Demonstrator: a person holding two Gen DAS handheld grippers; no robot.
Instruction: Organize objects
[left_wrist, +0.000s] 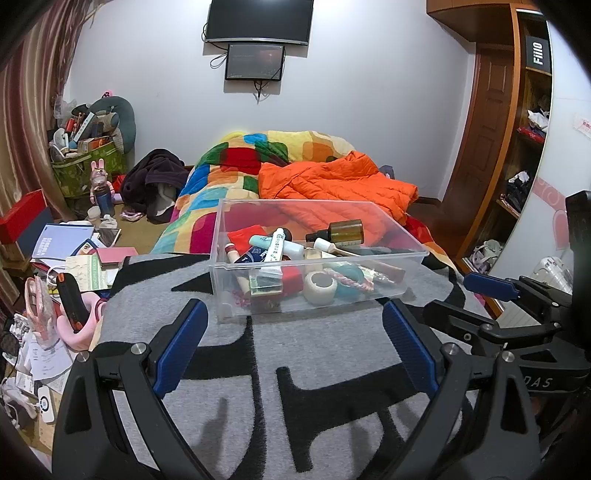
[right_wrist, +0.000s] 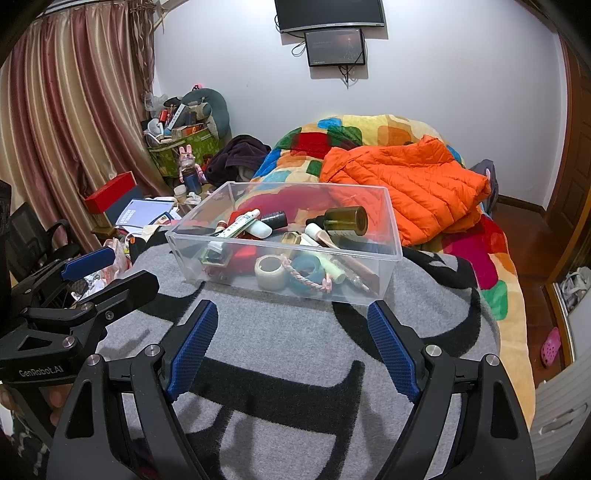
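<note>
A clear plastic bin (left_wrist: 413, 240) (right_wrist: 391, 236) stands on a grey and black blanket (left_wrist: 325, 354) (right_wrist: 295, 343) on the bed. It holds several small items: a dark green bottle (left_wrist: 345, 229) (right_wrist: 343, 220), a white tube (left_wrist: 275, 251) (right_wrist: 240, 225), a tape roll (left_wrist: 320, 287) (right_wrist: 271, 272) and a teal ring (right_wrist: 304, 273). My left gripper (left_wrist: 295, 321) is open and empty, just in front of the bin. My right gripper (right_wrist: 291, 323) is open and empty, also just in front of it. Each gripper shows in the other's view, the right (left_wrist: 491, 288) and the left (right_wrist: 88, 260).
An orange puffer jacket (left_wrist: 332, 181) (right_wrist: 406, 177) lies on a colourful quilt (left_wrist: 221, 184) behind the bin. Left of the bed is a cluttered table with books, papers and a red box (left_wrist: 22, 216) (right_wrist: 110, 192). A wooden wardrobe (left_wrist: 491, 147) stands to the right.
</note>
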